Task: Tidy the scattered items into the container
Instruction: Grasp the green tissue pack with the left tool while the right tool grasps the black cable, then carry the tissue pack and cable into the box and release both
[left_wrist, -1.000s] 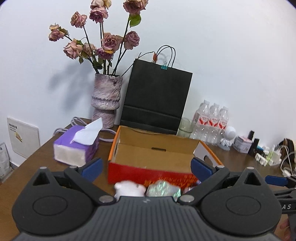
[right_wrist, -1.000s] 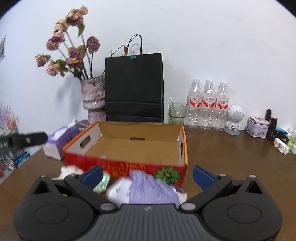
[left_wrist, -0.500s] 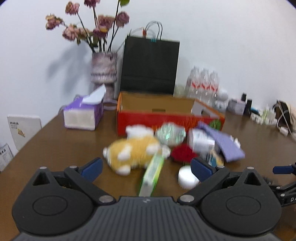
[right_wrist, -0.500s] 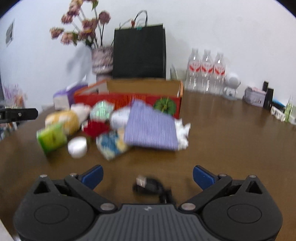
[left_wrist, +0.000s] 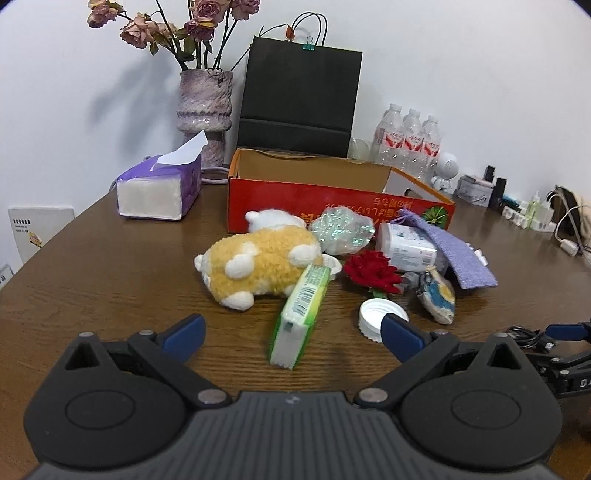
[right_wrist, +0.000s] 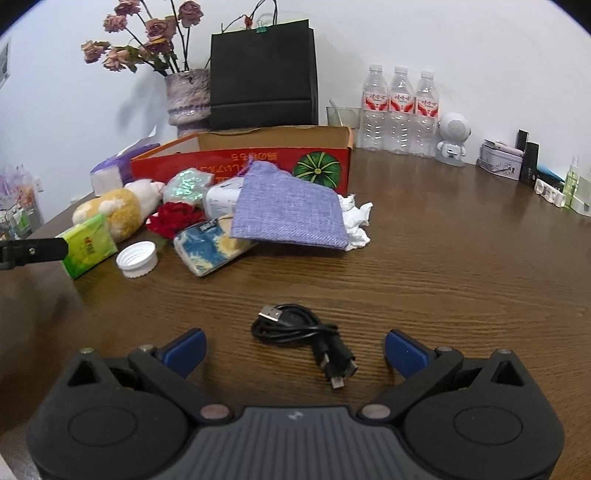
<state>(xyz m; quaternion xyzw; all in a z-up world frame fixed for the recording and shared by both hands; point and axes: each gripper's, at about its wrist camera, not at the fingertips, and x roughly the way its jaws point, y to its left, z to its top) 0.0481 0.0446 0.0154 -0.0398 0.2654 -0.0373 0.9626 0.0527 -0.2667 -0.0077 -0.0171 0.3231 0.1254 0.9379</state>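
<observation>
An open red cardboard box (left_wrist: 332, 201) stands at the back of the wooden table. In front of it lie a yellow plush toy (left_wrist: 258, 262), a green tissue pack (left_wrist: 301, 310), a white cap (left_wrist: 373, 314), a red rose (left_wrist: 373, 273), a glittery pouch (left_wrist: 341, 230), a white packet (left_wrist: 406, 245), a purple cloth pouch (right_wrist: 291, 210) and a blue-yellow pouch (right_wrist: 210, 247). A coiled black USB cable (right_wrist: 299, 328) lies alone nearer me. My left gripper (left_wrist: 291, 334) is open just short of the green pack. My right gripper (right_wrist: 295, 347) is open, with the cable between its fingers.
Along the wall stand a purple tissue box (left_wrist: 160, 190), a vase of dried roses (left_wrist: 205, 107), a black paper bag (left_wrist: 299, 99), three water bottles (right_wrist: 400, 110), a white robot figure (right_wrist: 452, 140) and small cosmetics (right_wrist: 517, 162). Crumpled white paper (right_wrist: 356, 221) lies beside the purple pouch.
Both grippers have drawn back from the box toward the table's near side, bringing the scattered items and the cable into view. Both stay open.
</observation>
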